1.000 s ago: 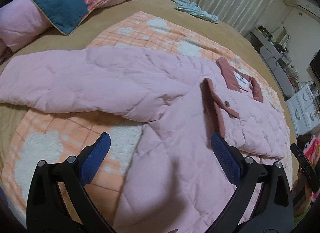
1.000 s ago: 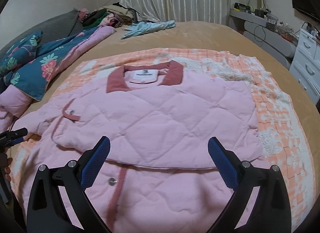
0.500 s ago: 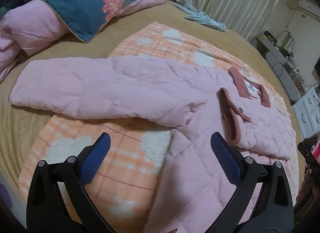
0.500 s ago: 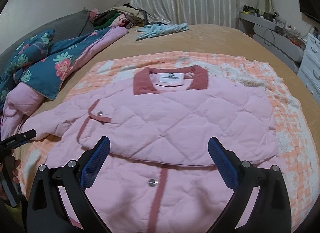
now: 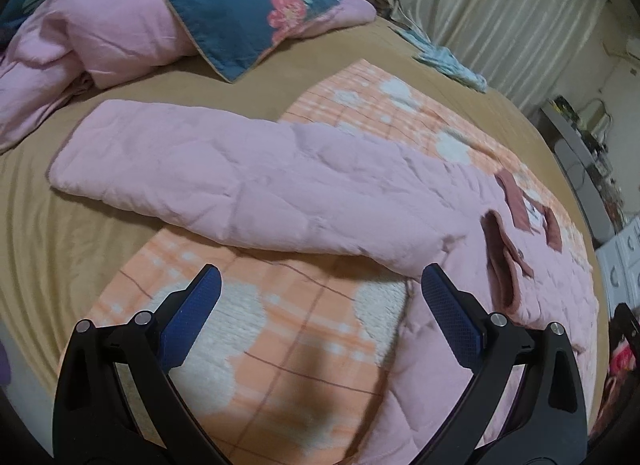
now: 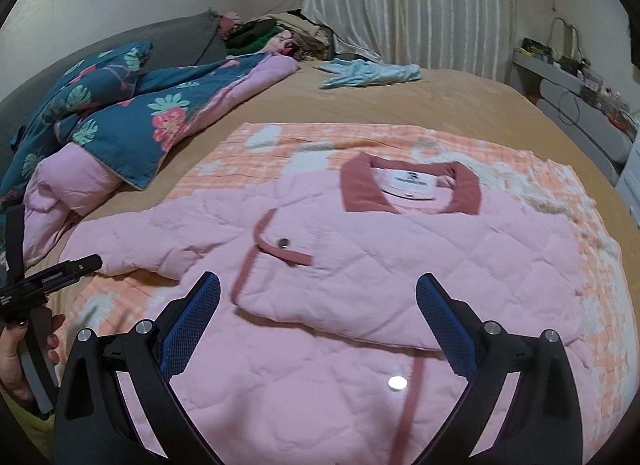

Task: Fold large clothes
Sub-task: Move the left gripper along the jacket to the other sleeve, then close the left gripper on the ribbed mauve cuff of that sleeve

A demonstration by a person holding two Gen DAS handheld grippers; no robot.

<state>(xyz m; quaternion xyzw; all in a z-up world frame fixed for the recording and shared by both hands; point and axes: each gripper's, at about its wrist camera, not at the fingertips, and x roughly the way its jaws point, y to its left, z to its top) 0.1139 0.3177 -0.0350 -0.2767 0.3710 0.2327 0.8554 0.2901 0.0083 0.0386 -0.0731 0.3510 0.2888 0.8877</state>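
A white neck label inside the jacket collar carries dark print, too small to read; nothing else legible.

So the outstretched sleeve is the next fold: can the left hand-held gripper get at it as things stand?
Probably yes. The left hand-held gripper is open and empty, and the sleeve lies flat just ahead of it, with only bare orange blanket between and nothing lying on it.

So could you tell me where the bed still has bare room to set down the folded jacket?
Bare tan bedsheet lies between the checked blanket and the blue garment. The floral quilt crowds the side past the outstretched sleeve.
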